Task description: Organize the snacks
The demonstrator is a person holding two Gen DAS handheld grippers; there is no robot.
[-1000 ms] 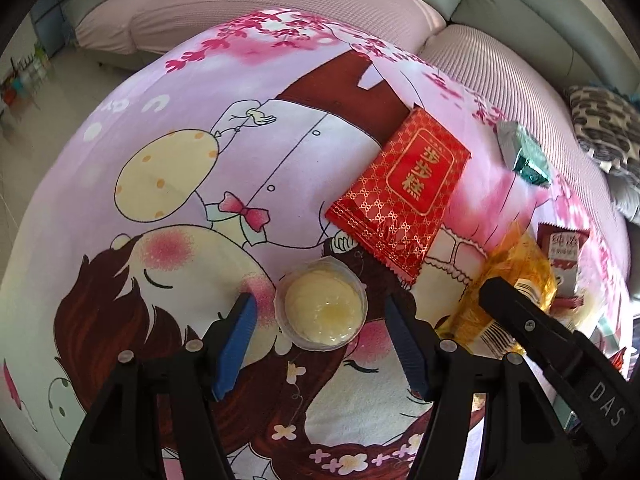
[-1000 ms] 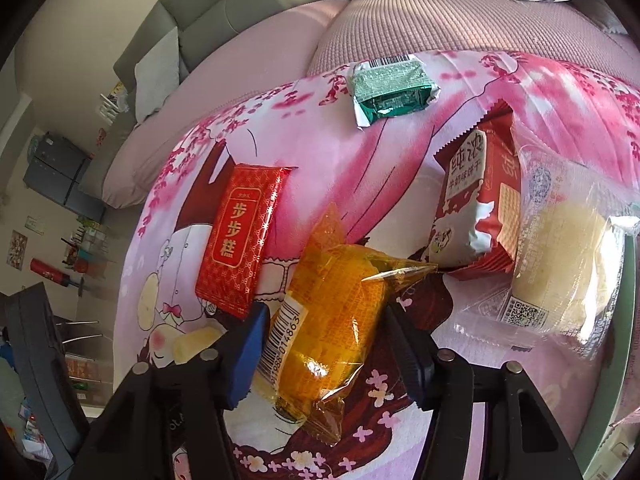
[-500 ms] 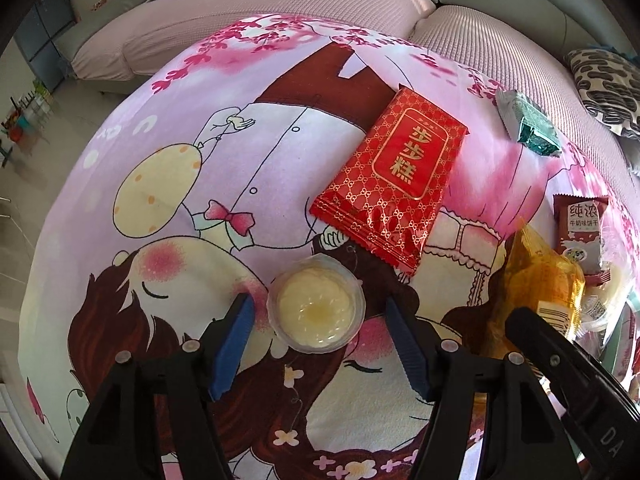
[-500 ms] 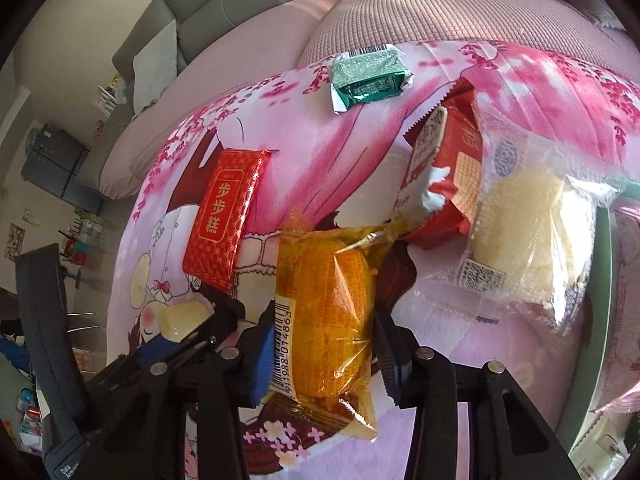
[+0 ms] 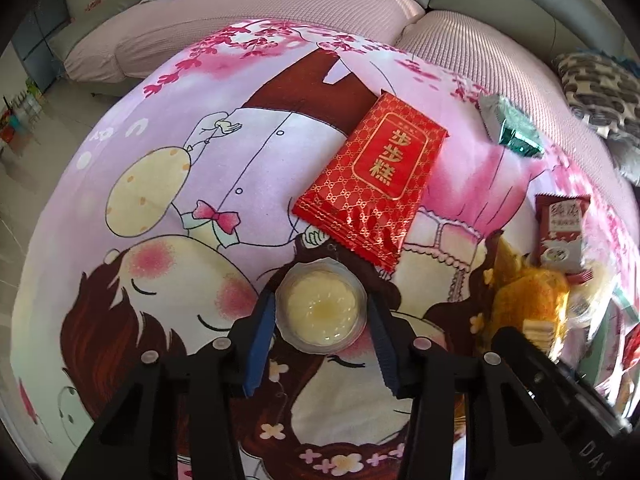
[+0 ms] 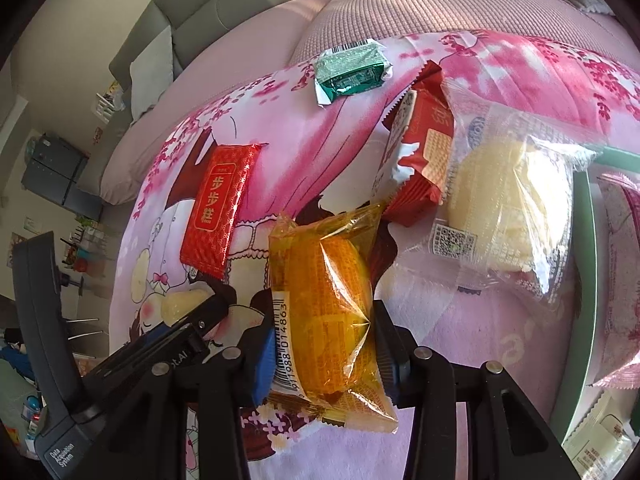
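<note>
The left gripper (image 5: 321, 334) has its blue pads pressed on the pudding cup (image 5: 322, 305), which sits on the cartoon tablecloth (image 5: 160, 160) just below the red packet (image 5: 372, 184). Right of that packet, the right gripper (image 6: 324, 354) is clamped around the orange snack bag (image 6: 326, 312), beside the clear-wrapped cake (image 6: 508, 208).

The left hand-held gripper (image 5: 322, 316) is closed against a cup; the right hand-held gripper (image 6: 324, 344) is clamped on a packet, pointed toward 12 o'clock.
</note>
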